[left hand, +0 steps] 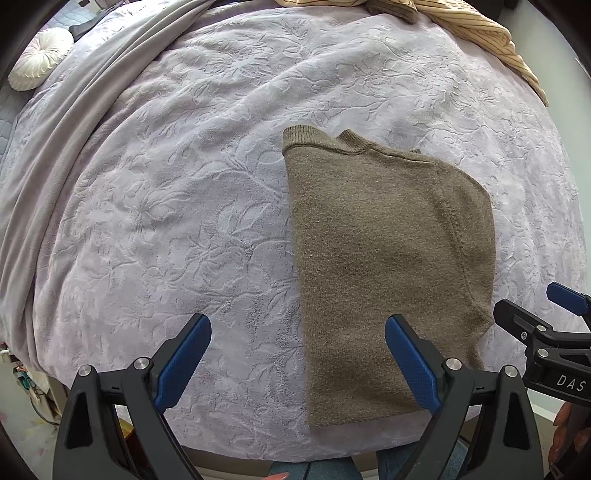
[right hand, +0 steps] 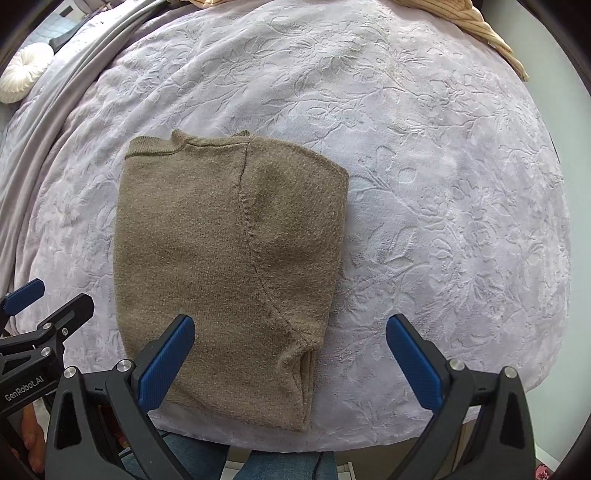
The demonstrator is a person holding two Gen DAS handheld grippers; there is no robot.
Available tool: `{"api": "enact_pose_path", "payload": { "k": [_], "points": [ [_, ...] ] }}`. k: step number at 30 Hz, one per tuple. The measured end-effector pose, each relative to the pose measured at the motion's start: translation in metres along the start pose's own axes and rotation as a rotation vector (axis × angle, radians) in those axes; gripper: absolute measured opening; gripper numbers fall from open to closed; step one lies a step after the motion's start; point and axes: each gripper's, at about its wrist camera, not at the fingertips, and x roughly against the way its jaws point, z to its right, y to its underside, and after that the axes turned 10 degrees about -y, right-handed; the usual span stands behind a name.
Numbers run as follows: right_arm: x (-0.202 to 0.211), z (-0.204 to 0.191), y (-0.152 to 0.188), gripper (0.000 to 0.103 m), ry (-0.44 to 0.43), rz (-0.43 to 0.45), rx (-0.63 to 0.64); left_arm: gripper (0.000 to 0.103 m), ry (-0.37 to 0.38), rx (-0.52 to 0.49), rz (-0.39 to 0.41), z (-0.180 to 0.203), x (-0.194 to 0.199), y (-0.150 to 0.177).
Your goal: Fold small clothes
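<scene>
Near the front edge of the bed, on its lilac embossed blanket, lies the olive-brown knit sweater, folded lengthwise into a narrow panel with the ribbed collar at the far end and the hem toward the person. It probably sits this close so both hands can reach it without leaning. Above the sweater's left edge the left gripper hovers with its blue-padded fingers spread wide and nothing between them; above the sweater's right edge the right gripper hangs likewise, fingers fully apart and empty. Both point down at the sweater's near end, which suggests the side folds are done and a hem-to-collar fold remains. Well beyond the sweater's collar, a tan striped garment waits at the bed's far edge.
</scene>
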Motion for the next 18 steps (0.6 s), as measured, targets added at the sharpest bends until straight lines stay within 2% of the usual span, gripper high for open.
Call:
{"api": "enact_pose_path", "payload": {
  "k": [11, 18],
  "points": [
    [0.0004, -0.0001, -0.0005, 0.103, 0.003, -0.001, -0.001, 0.096, -0.05, 0.019, 0.001, -0.0027, -0.001, 0.0003],
    [0.0013, 0.0006, -0.0006, 0.103, 0.004, 0.001, -0.004, 0.096, -0.034, 0.012, 0.0, -0.0017, -0.0008, 0.0021]
  ]
}}
